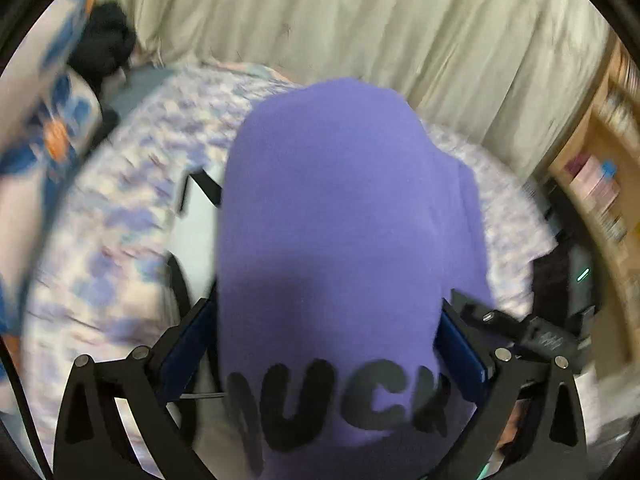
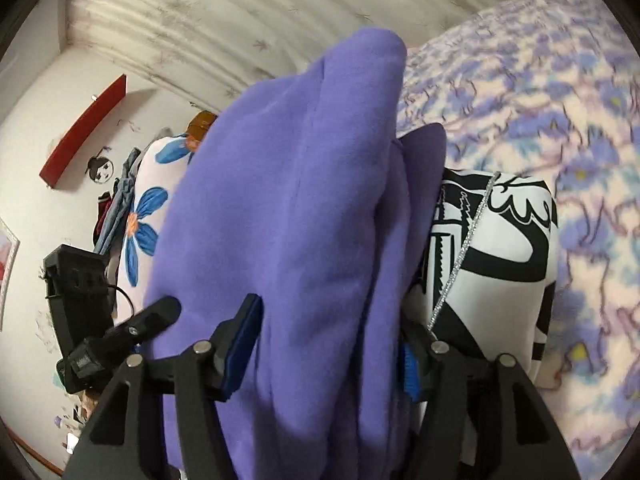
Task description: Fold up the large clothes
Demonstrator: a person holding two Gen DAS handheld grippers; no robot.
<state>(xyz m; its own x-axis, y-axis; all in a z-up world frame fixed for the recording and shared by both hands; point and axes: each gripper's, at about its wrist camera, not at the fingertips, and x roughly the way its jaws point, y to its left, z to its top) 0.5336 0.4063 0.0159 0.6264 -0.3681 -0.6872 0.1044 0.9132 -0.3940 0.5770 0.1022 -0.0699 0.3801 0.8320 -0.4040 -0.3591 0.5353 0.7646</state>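
Floral bedspread (image 2: 540, 92) below; both hand-held grippers (image 1: 328, 344) (image 2: 328, 336) clamp purple sweatshirt (image 1: 340, 208).

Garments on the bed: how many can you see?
2. The purple sweatshirt, gripped by the left gripper and right gripper, and a folded black-and-white garment on the floral bedspread beneath it. Others may be hidden behind the purple fabric.
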